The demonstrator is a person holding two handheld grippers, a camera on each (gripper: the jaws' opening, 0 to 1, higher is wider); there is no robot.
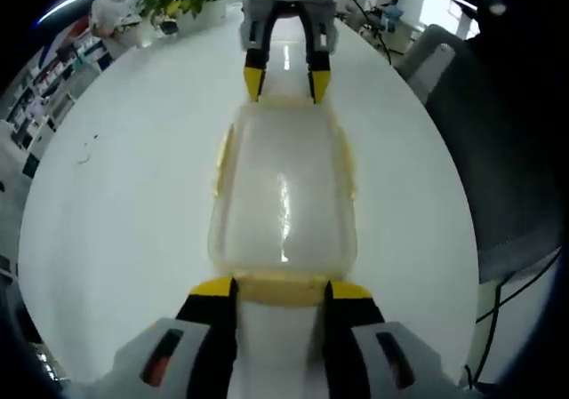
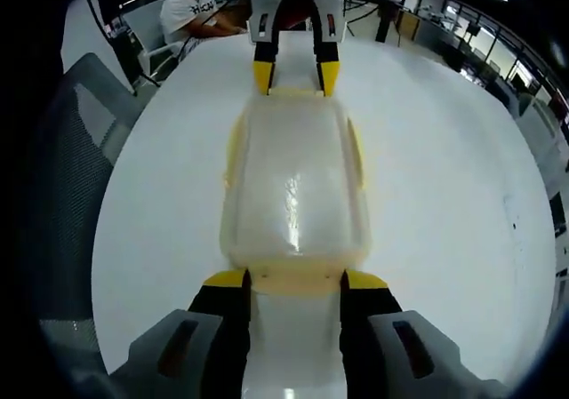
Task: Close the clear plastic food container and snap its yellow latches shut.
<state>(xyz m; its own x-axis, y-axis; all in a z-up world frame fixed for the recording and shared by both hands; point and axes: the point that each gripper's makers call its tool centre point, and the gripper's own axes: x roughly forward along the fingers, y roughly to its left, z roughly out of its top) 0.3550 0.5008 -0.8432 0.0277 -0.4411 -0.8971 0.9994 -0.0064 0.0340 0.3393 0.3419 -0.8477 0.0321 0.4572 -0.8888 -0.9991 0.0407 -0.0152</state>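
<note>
The clear container (image 1: pixel 283 203) lies lid-down-flat on the white counter (image 1: pixel 116 203), between the two tongs. The left tongs (image 1: pixel 281 289) stand open at its near yellow end latch (image 1: pixel 281 285). The right tongs (image 2: pixel 294 281) stand open at the opposite end latch (image 2: pixel 293 280). Yellow side latches (image 2: pixel 234 150) line both long edges.

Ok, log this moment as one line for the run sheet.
container: lid on, white table | left tool: open, at near end latch | right tool: open, at opposite end latch
</note>
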